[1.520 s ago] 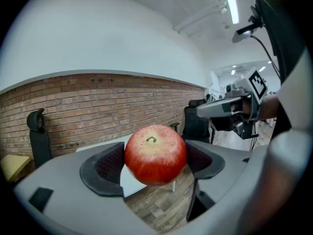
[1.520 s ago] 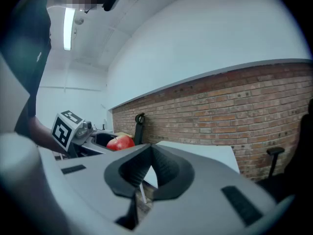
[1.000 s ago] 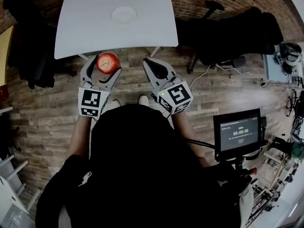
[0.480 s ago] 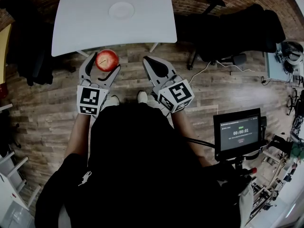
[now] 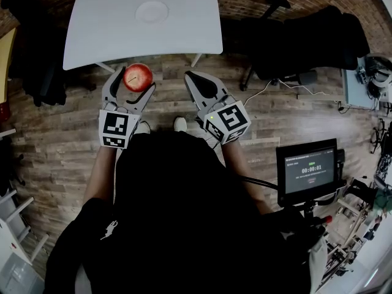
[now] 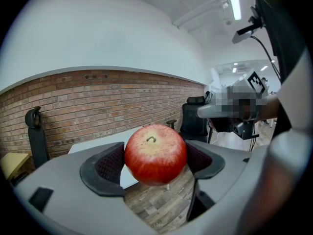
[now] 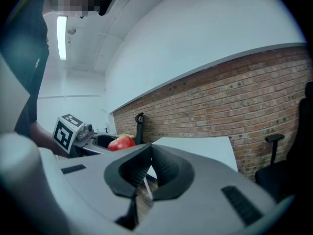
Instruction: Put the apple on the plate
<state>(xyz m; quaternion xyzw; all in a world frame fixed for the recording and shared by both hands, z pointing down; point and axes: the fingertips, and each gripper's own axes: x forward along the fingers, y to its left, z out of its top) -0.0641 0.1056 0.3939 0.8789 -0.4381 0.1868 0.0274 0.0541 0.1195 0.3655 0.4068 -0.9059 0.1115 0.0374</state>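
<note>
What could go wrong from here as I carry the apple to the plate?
1. The apple is pinched only at its sides by the left gripper, over the wooden floor, short of the table; a slip would likely drop it there.
2. The plate sits well in from the near edge, so a low approach might catch that edge.
3. The right gripper, shut and empty, is close alongside and could bump it.

Right gripper (image 7: 150, 148), jaws together, empty

- My head view looks steeply down from high up.
- Both gripper views look forward, low and close along their jaws.
- All three share the apple (image 5: 138, 77) and white table (image 5: 184, 29).
</note>
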